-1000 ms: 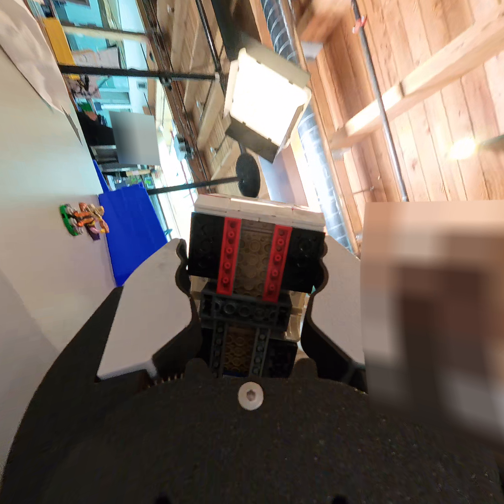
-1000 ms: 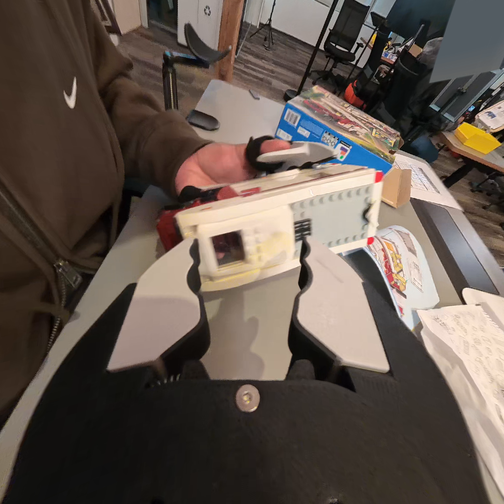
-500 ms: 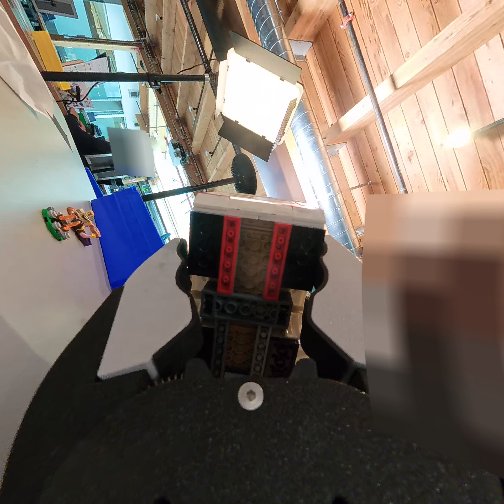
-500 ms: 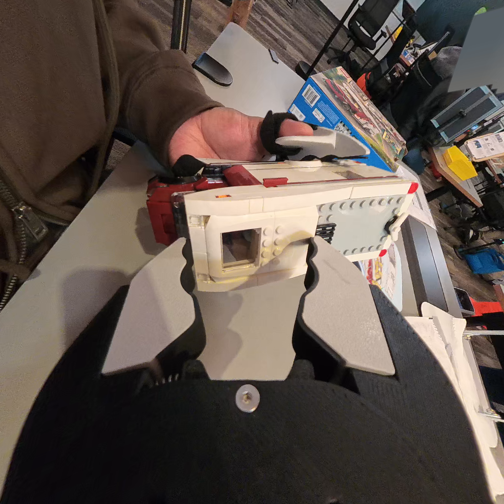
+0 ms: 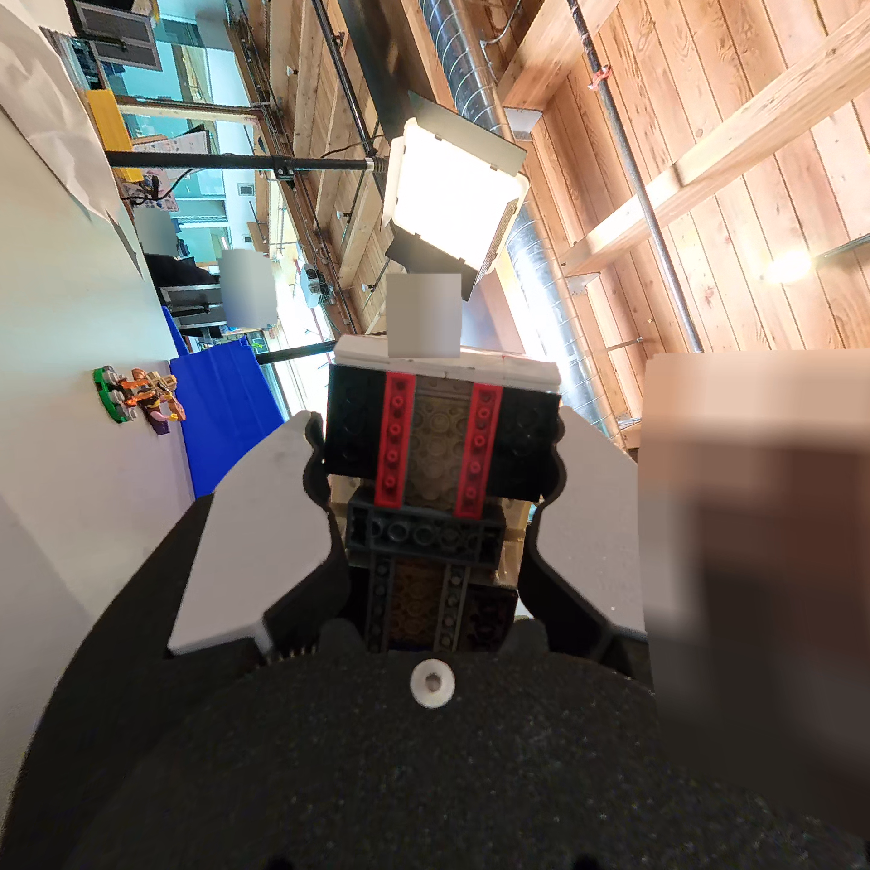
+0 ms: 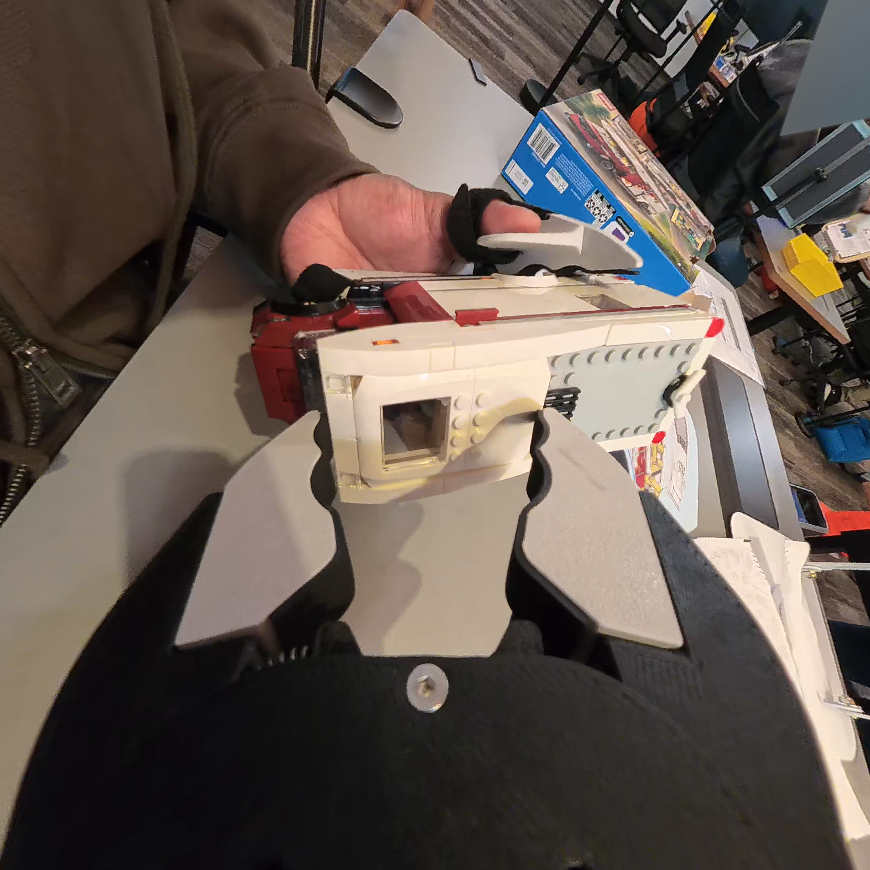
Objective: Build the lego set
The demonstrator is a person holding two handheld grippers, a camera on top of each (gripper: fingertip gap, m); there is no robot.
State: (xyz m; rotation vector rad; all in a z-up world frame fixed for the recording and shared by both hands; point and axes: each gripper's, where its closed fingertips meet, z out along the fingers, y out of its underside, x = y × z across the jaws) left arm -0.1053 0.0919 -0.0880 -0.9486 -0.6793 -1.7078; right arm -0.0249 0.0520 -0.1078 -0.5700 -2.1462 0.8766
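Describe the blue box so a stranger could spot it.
Find the grey table. Beyond the white-and-red brick vehicle, a flat box lies by the table's far edge. Its bright blue side and picture-covered top set it apart from the papers nearby.

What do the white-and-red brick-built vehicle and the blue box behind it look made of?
White-and-red brick-built vehicle: glossy moulded plastic, judging by studs, seams and highlights. Blue box: likely printed cardboard, with creased edges and a slight sheen.

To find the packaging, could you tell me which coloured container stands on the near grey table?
The blue printed box, just beyond the hand; the yellow bin sits on a farther desk.
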